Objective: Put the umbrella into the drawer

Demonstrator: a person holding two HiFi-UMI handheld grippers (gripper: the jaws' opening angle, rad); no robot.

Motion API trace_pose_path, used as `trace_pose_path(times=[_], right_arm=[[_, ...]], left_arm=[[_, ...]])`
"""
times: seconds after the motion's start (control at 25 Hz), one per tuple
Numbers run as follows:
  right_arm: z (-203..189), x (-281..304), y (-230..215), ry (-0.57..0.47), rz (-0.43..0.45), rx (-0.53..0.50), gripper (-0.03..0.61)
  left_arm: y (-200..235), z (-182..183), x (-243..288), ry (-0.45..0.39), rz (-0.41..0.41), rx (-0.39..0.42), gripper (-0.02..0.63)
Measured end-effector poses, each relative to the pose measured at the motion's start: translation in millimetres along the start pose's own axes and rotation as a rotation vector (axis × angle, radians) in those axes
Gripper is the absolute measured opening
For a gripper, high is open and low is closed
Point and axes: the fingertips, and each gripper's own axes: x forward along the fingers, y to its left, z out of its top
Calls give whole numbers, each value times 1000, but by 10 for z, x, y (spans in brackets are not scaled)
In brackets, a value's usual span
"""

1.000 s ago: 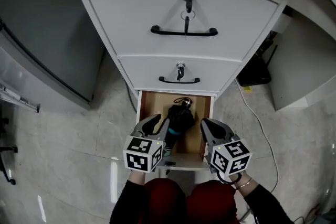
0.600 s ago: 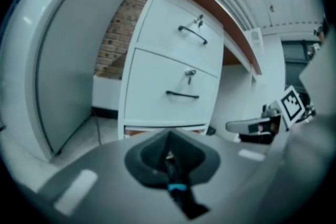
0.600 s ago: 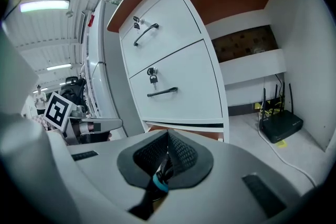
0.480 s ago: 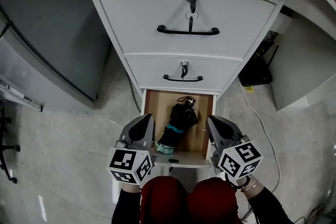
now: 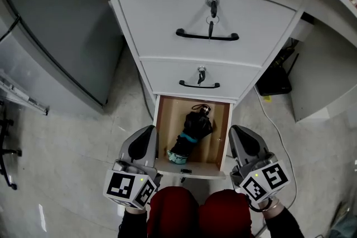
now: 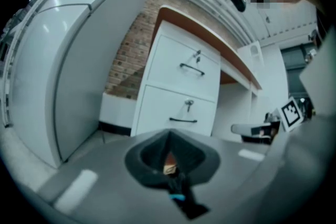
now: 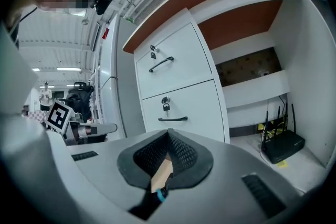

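only the head view looks down into the open bottom drawer, where the folded black umbrella lies slantwise on the wooden floor, its teal-banded end toward the front edge. the two gripper views catch no more of it than a sliver of wood and teal band through the notch under their tips. those views do settle the tongs: the left gripper has its jaws pressed together on nothing, and the right gripper likewise, tips meeting, empty. from above, they hang at either side of the drawer front, apart from the umbrella. the right gripper view alone shows a black router with antennas on the floor under the desk. the left gripper view alone shows a brick wall behind a tall pale cabinet. both upper drawers are closed, with a key in each lock.
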Motion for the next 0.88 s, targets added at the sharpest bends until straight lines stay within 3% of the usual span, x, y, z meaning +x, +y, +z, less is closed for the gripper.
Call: trace_pose_path(times=[0.36,0.72,0.88], right_arm=[[179,-190,98,-73,11,-45,2],[168,-238,118,-97,27,-38,2],[181,-238,130,-113,32,-39,2]], left_arm=[[-71,102,-243,-84,-6,-52,3],[-216,178,-289,-114,-29,-19,3],[-207,119,-301,-86,-19,-8,3]])
